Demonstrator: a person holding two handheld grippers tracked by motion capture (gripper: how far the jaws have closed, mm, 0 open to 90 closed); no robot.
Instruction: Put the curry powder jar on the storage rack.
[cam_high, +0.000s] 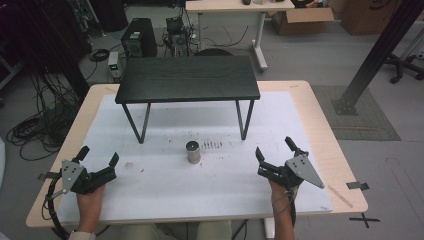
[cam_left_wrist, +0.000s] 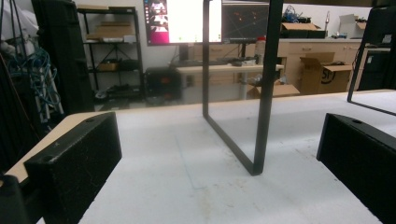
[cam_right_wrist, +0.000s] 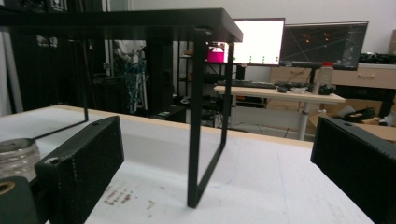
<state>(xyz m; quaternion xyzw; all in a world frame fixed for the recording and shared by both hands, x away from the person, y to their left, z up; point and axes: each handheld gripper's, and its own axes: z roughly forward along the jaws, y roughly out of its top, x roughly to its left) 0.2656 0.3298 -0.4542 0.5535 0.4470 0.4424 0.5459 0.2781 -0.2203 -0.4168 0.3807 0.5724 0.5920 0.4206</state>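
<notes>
High view: nearest us, two forearms come in from the bottom edge, each hand holding a claw low over the white-covered tabletop (cam_high: 165, 200). Our left claw (cam_high: 99, 156) sits near the left edge, spread wide and holding nothing. Our right claw (cam_high: 274, 147) sits toward the right edge, likewise spread and holding nothing. Between them and a little farther out, a small metal-topped jar (cam_high: 193, 152) stands upright on the white cover, well apart from both claws, with dark smudges just beside it. Beyond the jar stands a small black table (cam_high: 188, 78) on thin black legs, its top bare.

In the right gripper view the jar (cam_right_wrist: 16, 158) peeks in at the far left, beside the left jaw. We judge that this is the approach step, nothing yet grasped. The next move likely calls for one claw to travel inward, straddle the jar and close on it.
</notes>
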